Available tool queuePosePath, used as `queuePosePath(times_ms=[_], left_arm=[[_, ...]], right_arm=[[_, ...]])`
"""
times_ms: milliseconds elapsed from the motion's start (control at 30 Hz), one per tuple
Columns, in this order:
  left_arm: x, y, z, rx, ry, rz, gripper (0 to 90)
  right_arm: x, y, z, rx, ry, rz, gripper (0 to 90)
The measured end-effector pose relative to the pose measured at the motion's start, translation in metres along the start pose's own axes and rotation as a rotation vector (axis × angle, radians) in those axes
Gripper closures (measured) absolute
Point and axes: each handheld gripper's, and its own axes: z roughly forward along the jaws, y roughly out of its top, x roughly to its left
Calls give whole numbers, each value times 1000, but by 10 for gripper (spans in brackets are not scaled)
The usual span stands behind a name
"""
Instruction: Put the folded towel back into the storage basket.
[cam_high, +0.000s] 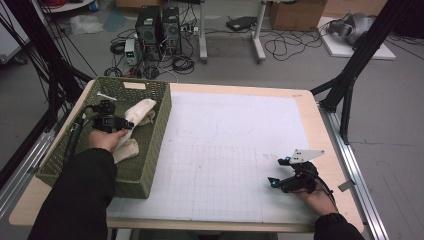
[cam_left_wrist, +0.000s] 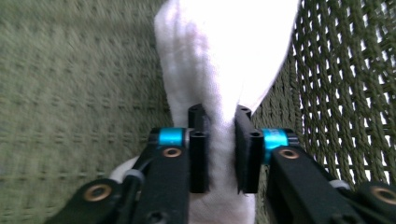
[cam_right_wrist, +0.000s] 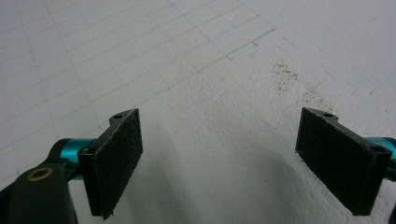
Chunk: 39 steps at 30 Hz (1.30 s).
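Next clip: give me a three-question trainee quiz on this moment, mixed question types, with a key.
1. True or false: the left gripper is shut on a white cloth.
2. Where does the cloth lie? A) on the white mat B) in the green basket C) on the floor
3. Fill in: the right gripper stands ____ over the mat, nothing between its jaws.

Key: 1 true; 2 B; 3 open.
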Motion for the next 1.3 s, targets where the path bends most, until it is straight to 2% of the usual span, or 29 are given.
queuePosePath(times_ms=[67,133,267,467,533,700,833,900,1000,1100,1167,1233,1300], left_arm=[[1,-2,5,29,-7,5,658],[0,-2,4,27,0,21,619],[-1,0,-5,6,-3,52,575],[0,0,-17,26,-20,110,541],[0,0,-21,29,-12,125,526],[0,-2,-27,79,-5,168,493],[-2,-6,-27,133,44,227,480],[-2,-7,-25,149,71,235,503],[-2,-7,-19,156,84,223,694],[-3,-7,-11,138,86,207,815],[-4,-6,-7,129,82,189,825],[-5,-5,-3,102,76,188,822],[-5,-3,-1,78,69,172,788]], right_arm=[[0,0,0,1,1,-1,139],[0,0,1,6,5,2,141],[0,0,0,4,7,-2,143],[0,0,1,9,9,-5,143],[0,0,1,9,10,-5,144],[0,0,1,9,10,-6,144],[0,0,1,8,11,-6,145],[0,0,2,9,12,-7,144],[1,0,1,7,14,-3,145],[1,1,2,4,13,-10,146],[1,1,2,6,13,-9,146],[1,1,2,5,18,-4,146],[0,1,2,6,20,-5,146]])
